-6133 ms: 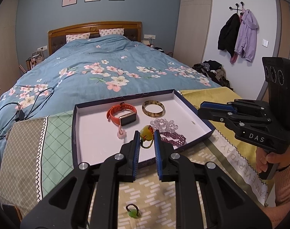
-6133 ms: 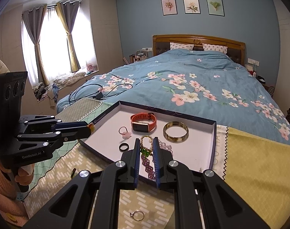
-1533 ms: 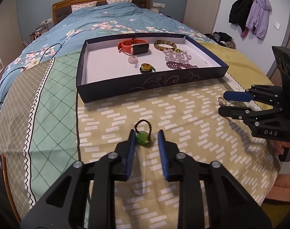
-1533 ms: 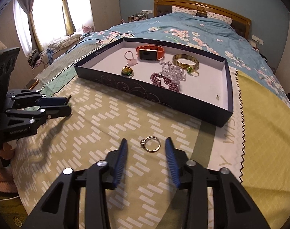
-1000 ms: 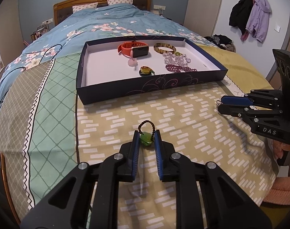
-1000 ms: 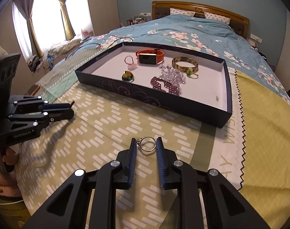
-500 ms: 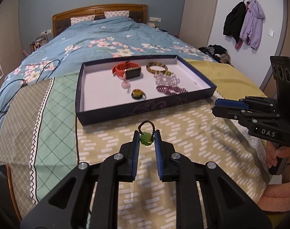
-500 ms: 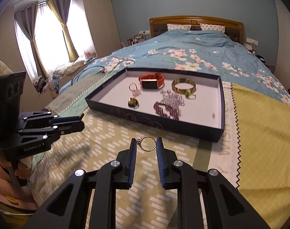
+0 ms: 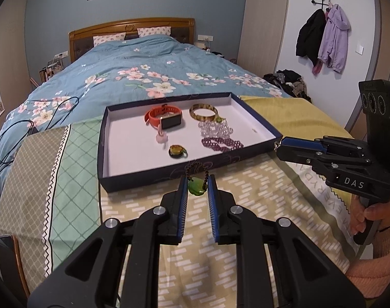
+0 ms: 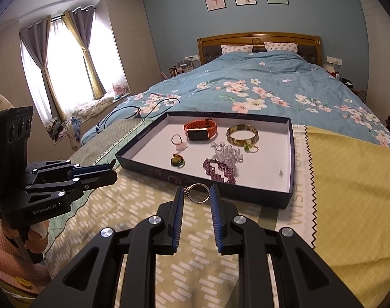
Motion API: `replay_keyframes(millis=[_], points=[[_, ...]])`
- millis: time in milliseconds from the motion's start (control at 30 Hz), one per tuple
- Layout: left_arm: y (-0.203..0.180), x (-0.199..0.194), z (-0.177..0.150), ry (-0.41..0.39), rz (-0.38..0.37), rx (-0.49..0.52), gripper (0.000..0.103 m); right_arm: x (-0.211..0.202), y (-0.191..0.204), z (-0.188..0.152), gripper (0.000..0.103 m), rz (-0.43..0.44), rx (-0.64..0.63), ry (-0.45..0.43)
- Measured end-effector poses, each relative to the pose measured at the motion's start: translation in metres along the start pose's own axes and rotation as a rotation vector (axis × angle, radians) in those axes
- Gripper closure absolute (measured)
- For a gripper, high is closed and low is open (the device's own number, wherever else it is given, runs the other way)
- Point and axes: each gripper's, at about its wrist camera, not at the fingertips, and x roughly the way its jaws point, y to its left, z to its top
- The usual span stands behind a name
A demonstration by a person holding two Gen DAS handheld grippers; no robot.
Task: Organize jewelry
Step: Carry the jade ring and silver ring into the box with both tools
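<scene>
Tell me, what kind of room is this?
It's a bedroom. There's a big bed with a flowery blue quilt and pillows against a wooden headboard, and jackets hanging on wall hooks.

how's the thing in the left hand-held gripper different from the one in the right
The left hand-held gripper pinches a green stone charm with a dark beaded loop; the right hand-held gripper pinches a plain metal ring with a small setting. The charm is solid and coloured, the ring open and silvery. Both are held above the bedspread, just short of the tray.
</scene>
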Motion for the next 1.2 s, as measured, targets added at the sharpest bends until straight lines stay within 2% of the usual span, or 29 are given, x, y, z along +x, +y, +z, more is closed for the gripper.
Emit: replay_keyframes(millis=[600, 1200], points=[[-0.004, 0.003, 0.018, -0.043, 0.009, 0.013, 0.087, 0.000, -0.005, 0.015, 0.084, 0.002, 0.002, -0.062], [0.000, 0.006, 0.031, -0.071, 0.021, 0.001, 0.087, 0.004, -0.009, 0.027, 0.084, -0.009, -0.002, -0.076]])
